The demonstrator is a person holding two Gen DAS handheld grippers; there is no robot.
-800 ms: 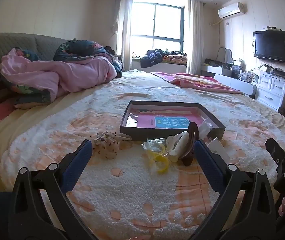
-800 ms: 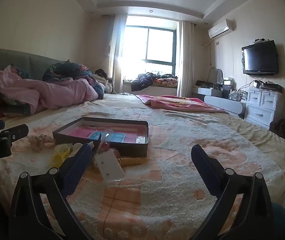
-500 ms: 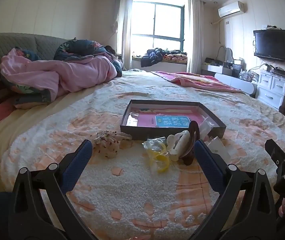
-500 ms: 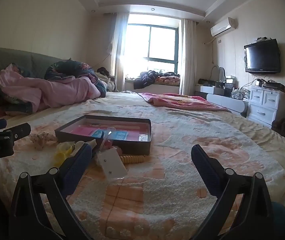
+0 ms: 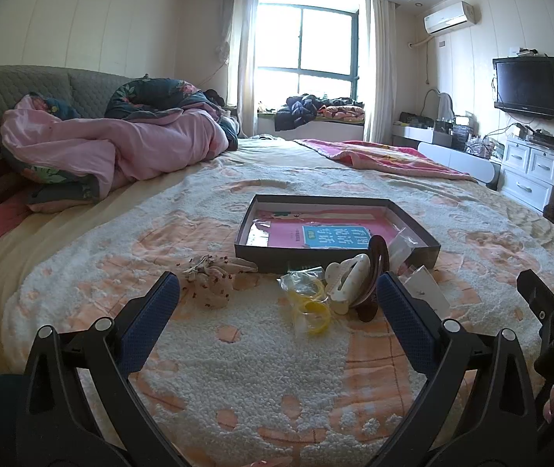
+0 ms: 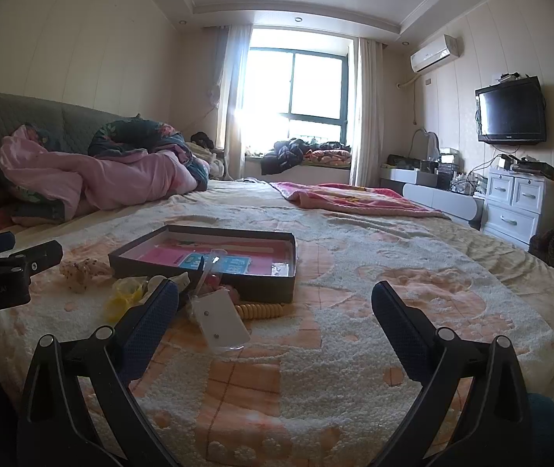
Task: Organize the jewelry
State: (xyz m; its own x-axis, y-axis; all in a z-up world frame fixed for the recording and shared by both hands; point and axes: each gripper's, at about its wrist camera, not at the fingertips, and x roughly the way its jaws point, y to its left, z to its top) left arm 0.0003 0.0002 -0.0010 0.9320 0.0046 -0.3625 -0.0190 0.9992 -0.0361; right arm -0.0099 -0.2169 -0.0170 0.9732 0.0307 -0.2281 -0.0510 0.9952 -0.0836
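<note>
A shallow dark box (image 5: 335, 261) (image 6: 261, 286) with a pink lining and a blue card lies on the bedspread. Before it lie a cream scrunchie (image 5: 214, 276), yellow bangles in a clear bag (image 5: 310, 305), a white hair claw (image 5: 349, 282), a brown hair clip (image 5: 374, 276) and a clear bag of ear studs (image 6: 220, 325). A string of yellow beads (image 6: 259, 310) rests against the box front. My left gripper (image 5: 277, 307) hovers open just short of the bangles. My right gripper (image 6: 275, 311) hovers open to the right of the pile, empty.
A crumpled pink duvet (image 5: 113, 151) and pillows fill the bed's far left. A pink blanket (image 5: 386, 157) lies at the far right. White drawers (image 6: 518, 206) and a wall television (image 6: 510, 111) stand past the right edge of the bed.
Both views have shifted only slightly; the right gripper's view has crept a little nearer to the box and the bag of studs. Both grippers stay open and nothing has been picked up.
</note>
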